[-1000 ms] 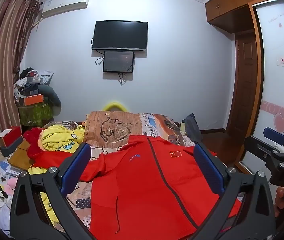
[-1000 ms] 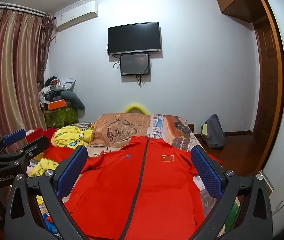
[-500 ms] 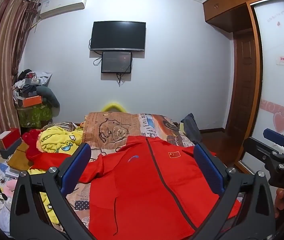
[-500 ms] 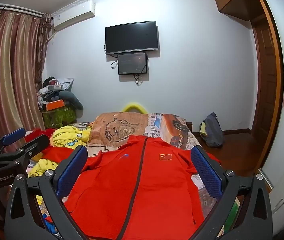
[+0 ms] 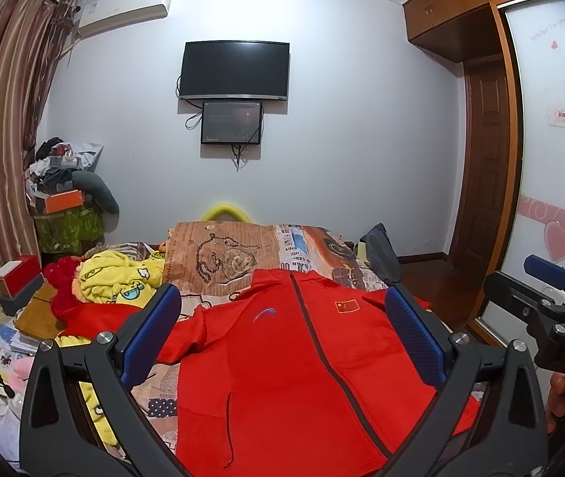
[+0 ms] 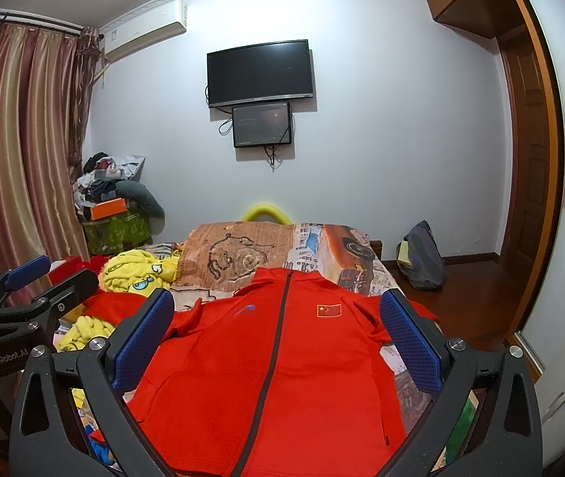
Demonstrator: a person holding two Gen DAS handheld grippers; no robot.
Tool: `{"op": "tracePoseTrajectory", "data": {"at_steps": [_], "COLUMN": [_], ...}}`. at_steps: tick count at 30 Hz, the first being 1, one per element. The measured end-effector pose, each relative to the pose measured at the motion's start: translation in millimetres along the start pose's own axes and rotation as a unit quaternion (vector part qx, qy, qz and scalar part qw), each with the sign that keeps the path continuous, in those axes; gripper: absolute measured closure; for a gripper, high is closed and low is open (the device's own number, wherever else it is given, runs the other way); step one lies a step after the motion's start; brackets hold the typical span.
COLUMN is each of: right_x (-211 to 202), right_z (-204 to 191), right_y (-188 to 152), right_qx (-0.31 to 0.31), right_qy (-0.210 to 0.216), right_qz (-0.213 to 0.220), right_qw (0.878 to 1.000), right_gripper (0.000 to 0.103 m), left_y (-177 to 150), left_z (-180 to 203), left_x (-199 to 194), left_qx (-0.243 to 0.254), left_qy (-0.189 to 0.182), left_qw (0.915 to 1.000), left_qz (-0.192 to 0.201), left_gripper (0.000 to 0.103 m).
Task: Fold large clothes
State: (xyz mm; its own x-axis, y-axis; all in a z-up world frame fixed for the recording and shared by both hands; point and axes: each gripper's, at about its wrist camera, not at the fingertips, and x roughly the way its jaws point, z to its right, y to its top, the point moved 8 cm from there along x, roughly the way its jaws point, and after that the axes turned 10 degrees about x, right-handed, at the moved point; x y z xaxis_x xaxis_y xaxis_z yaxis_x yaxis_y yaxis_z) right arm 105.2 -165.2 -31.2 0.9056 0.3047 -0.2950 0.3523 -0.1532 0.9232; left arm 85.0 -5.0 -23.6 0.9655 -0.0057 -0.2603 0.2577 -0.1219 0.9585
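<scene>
At the far left of the right wrist view hang striped red and gold curtains (image 6: 16, 151), and an air conditioner (image 6: 145, 26) sits high on the wall beside them. Lower down on the left is a messy pile of boxes and clothes (image 6: 111, 194). A yellow blanket (image 6: 139, 272) lies bunched at the left side of the bed (image 6: 338, 246).

In the middle of both views a big red jacket (image 6: 282, 357) lies flat on the bed, front side up. Its dark zipper (image 6: 272, 361) is closed and runs down the middle. A small flag patch (image 6: 329, 310) sits on the chest. One sleeve sticks out toward the left.

The left gripper (image 5: 282, 338) fills the bottom of the left wrist view. Its two blue pads (image 5: 151, 334) are spread wide apart and hold nothing. The jacket shows in the gap between them, lower down on the bed.

The right gripper (image 6: 278, 338) fills the bottom of its own view. Its blue pads (image 6: 409, 342) are also wide apart and hold nothing, with the jacket showing between them.

Above the middle, a black TV (image 6: 260, 71) hangs on the white wall with a smaller screen (image 6: 261, 125) just under it.

On the right, a dark bag (image 6: 421, 256) sits on the floor by the bed. A brown wooden door (image 6: 529, 151) stands at the right edge of the frame
</scene>
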Motion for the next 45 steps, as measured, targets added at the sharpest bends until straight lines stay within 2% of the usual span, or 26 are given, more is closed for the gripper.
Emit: {"op": "tracePoseTrajectory", "data": {"at_steps": [45], "right_x": [6.4], "right_z": [-2.1], "right_y": [-3.3], "right_qx": [-0.002], "right_qy": [-0.001], "right_qz": [-0.008], "right_qw": [1.000], "right_gripper": [0.000], "left_y": [1.8], "left_z": [-2.6], "left_x": [2.1], "left_qx": [-0.005], "left_qy": [0.010], "left_qw": [0.9999], "left_qz": [-0.002], "left_gripper": [0.000]}}
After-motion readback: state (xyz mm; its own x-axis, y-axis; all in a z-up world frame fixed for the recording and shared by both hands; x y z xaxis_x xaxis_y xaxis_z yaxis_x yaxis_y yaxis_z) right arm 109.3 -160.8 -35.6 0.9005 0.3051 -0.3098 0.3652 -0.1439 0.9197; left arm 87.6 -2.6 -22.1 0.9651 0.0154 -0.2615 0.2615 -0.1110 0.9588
